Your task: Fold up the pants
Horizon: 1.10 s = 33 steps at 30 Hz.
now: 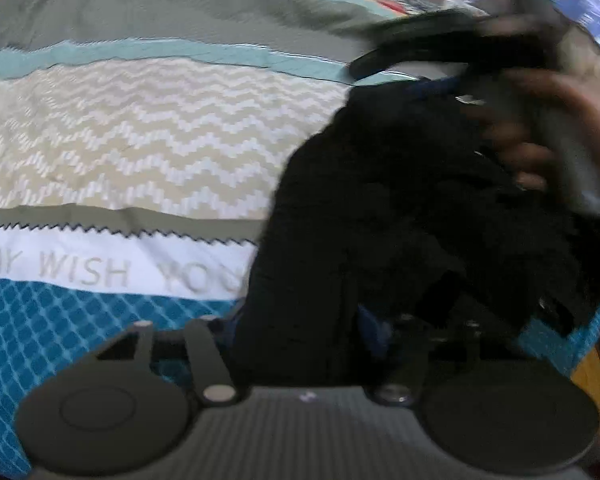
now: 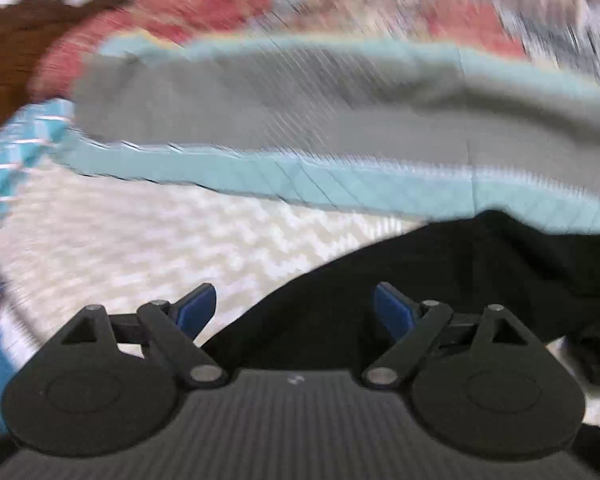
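While the black pants (image 1: 400, 216) hang bunched in front of the left hand-held gripper (image 1: 312, 320), its fingers are buried in the cloth and seem clamped on it, probably to lift one end clear of the bed (image 1: 140, 128) so the fabric can drop straight. Both fingertips are hidden under the folds, so that grip is a judgement. In the left wrist view the person's right hand (image 1: 540, 132) is wrapped round the handle of the other tool, just past the bunch. The right hand-held gripper (image 2: 296, 308) has its blue pads (image 2: 198, 310) well apart with nothing between them, held low over the lower edge of the pants (image 2: 440, 280), likely lining up for a second grab. That part of the pants lies on the patterned bedspread (image 2: 180, 232). Both views are heavily blurred. Fold not started; garment is crumpled, not flat. Risk: grabbing several layers at once.
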{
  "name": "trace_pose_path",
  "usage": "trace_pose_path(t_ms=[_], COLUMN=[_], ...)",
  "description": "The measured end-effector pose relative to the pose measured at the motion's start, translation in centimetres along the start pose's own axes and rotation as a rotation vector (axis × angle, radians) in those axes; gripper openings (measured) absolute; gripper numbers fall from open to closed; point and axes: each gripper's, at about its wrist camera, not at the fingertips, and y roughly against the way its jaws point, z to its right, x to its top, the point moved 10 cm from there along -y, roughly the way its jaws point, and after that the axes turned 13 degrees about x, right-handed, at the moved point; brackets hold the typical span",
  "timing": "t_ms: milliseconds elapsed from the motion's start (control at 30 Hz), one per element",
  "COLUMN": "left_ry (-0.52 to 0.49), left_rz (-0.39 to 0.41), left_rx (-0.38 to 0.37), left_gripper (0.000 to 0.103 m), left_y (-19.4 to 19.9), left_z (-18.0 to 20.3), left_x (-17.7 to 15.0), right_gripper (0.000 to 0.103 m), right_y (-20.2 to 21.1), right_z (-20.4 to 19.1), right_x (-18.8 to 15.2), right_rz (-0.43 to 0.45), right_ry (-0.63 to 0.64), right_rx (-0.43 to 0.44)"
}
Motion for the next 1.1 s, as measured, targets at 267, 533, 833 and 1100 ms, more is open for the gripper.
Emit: trace_pose_path(t_ms=[267,533,833,1100], left_ry=[-0.13,-0.295,-0.37,-0.367], left_rz=[0.121,0.108,0.076,0.076], left_rx=[-0.046,-0.2,-0.187,-0.182], left_gripper=[0.043,0.045,0.045,0.046], left_y=[3.7,4.7,4.0,4.2], left_z=[3.6,9.2,10.8,10.6], left_x=[0.5,-1.4,-2.2,-2.7], right_gripper=[0.01,0.012,0.04,0.058], right_y=[7.1,18.1,21.4,20.0], right_z=[3.2,11.7,13.9,5.8], right_x=[-0.4,-12.9,-15.2,-12.2], right_rz=[0.198,0.295,0.351,0.333], right_ry=[-0.079,-0.3,-0.409,-0.089], right_rx=[0.002,-0.176,-0.269,-0.116])
